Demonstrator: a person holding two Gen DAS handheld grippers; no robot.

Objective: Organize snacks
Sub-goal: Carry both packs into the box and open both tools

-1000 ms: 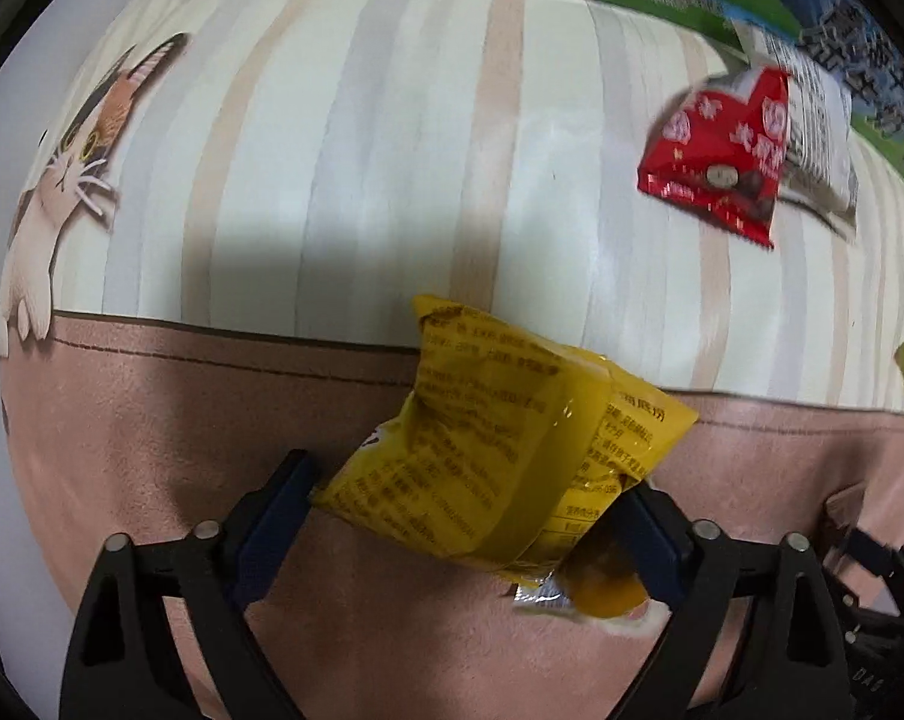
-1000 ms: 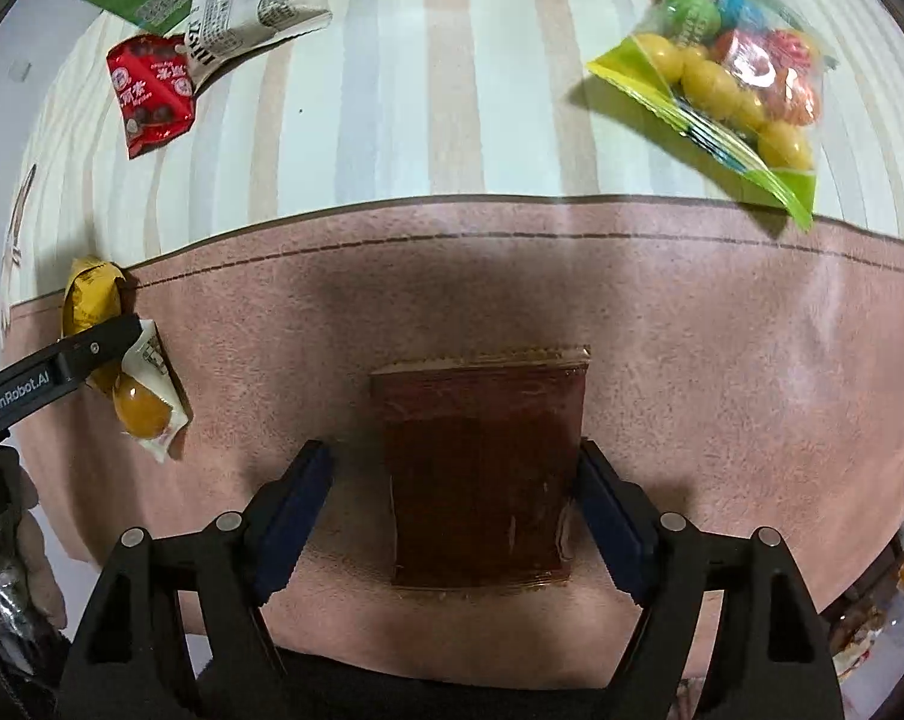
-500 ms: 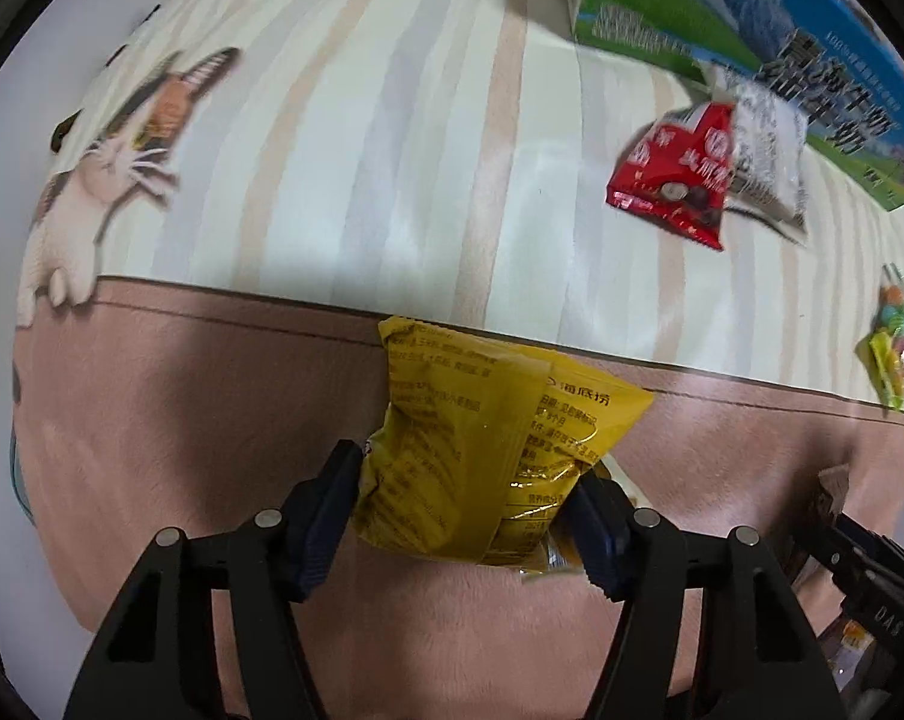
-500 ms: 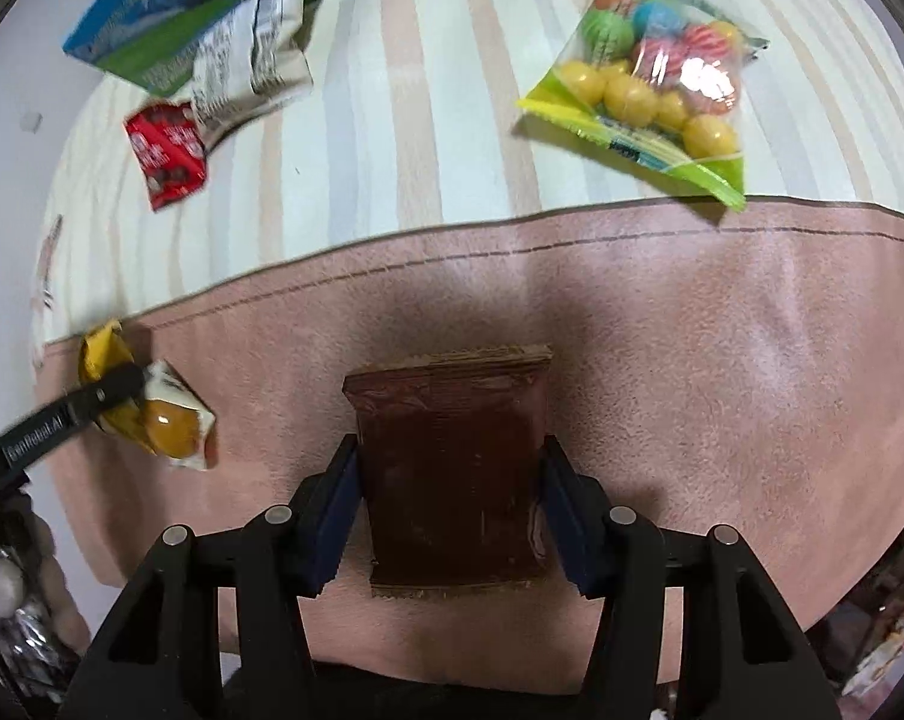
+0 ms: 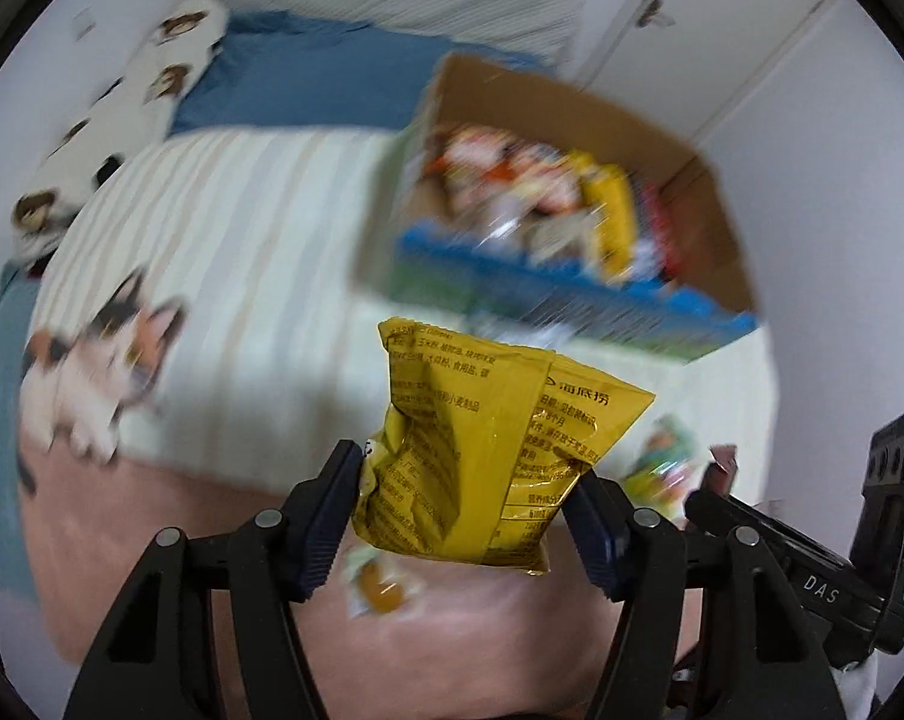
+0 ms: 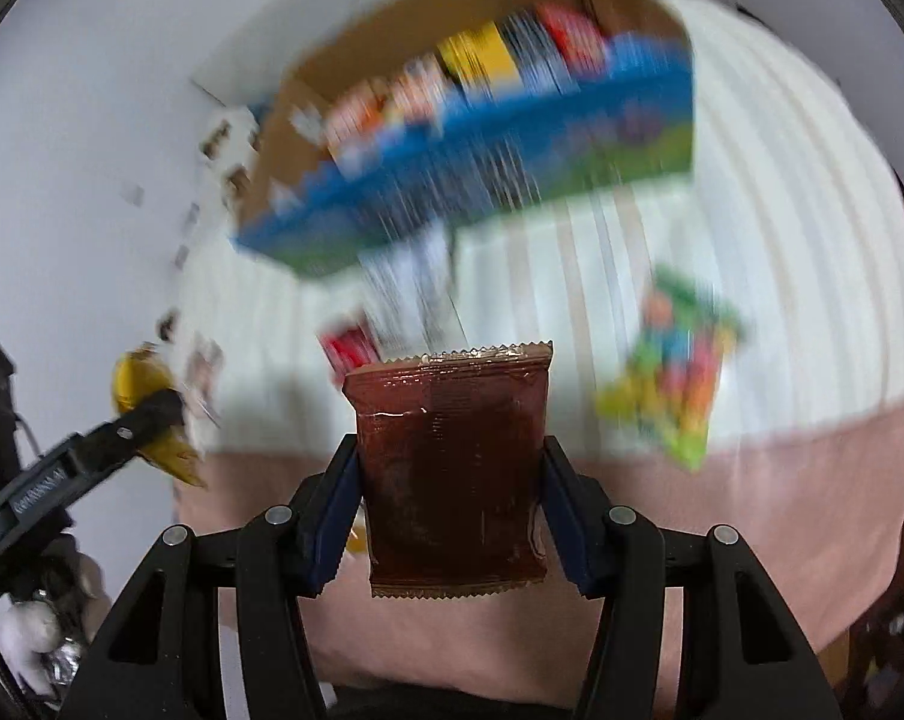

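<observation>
Bedding fills both views, a pink blanket (image 5: 511, 648) lying nearest the cameras and a pale striped sheet (image 5: 242, 252) with a cat print beyond it. Over the pink cloth the left gripper (image 5: 466, 516) has its blue pads pressed against the two sides of a yellow snack packet (image 5: 481, 444), which stands up between them, crumpled and clear of the bed. Just below that packet a small clear-wrapped orange sweet (image 5: 380, 585) lies on the blanket. The right gripper (image 6: 449, 501) is likewise closed on a dark brown sachet (image 6: 452, 474), holding it upright by its side edges with the crimped top seam uppermost. Farther out on the striped sheet lies a bag of many-coloured round candies (image 6: 676, 378) (much blurred in both views), and a small red packet (image 6: 350, 351) shows just past the sachet's top. Farther still stands an open cardboard box (image 5: 709, 198) with a blue and green printed front, already holding a jumble of red, yellow and white snack packs. Behind it are a blue cloth (image 5: 308, 84), a white wall and cupboard doors (image 5: 691, 18).
</observation>
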